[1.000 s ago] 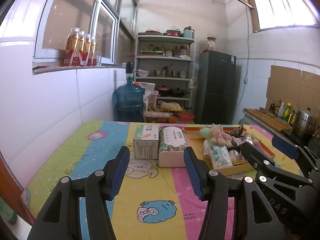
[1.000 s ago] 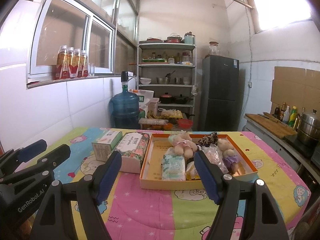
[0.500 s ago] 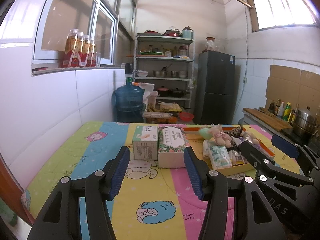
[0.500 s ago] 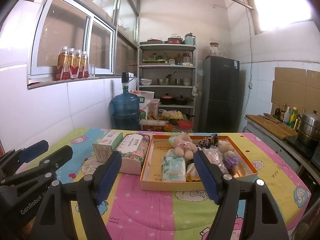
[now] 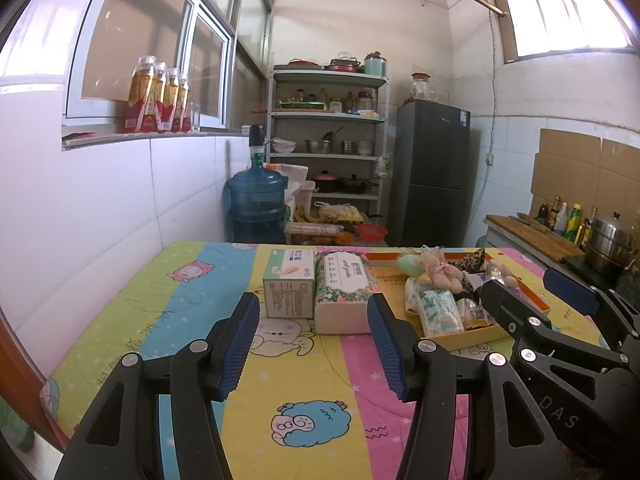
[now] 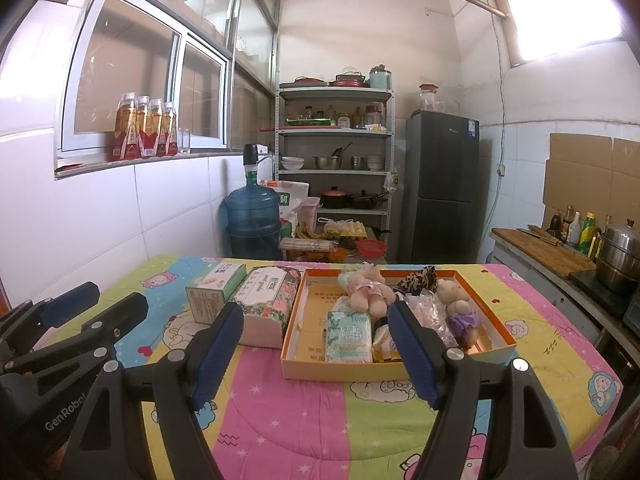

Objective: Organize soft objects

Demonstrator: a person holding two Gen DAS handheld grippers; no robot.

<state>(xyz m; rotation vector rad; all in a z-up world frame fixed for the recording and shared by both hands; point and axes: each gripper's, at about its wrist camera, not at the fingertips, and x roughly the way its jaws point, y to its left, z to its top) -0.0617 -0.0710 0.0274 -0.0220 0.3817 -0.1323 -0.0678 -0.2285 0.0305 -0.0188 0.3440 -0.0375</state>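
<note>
An orange cardboard tray (image 6: 496,330) on the colourful quilted table holds a pink-dressed plush bear (image 6: 366,290), a purple-dressed plush bear (image 6: 456,300), a leopard-print item (image 6: 420,278), a green tissue pack (image 6: 348,336) and plastic bags. A floral tissue pack (image 6: 266,300) and a green-white box (image 6: 216,292) lie left of the tray; both also show in the left wrist view (image 5: 344,292) (image 5: 289,288). My left gripper (image 5: 312,346) is open and empty, short of the box and floral pack. My right gripper (image 6: 314,354) is open and empty, short of the tray.
The table (image 6: 320,420) stands against a white tiled wall on the left. Behind it are a blue water jug (image 6: 252,216), a metal shelf with cookware (image 6: 334,168) and a dark fridge (image 6: 442,184). A counter with bottles and a steel pot (image 6: 620,256) stands at the right.
Both grippers have stayed open and nearly still; the views have shifted only slightly. Nothing on the table has moved.
</note>
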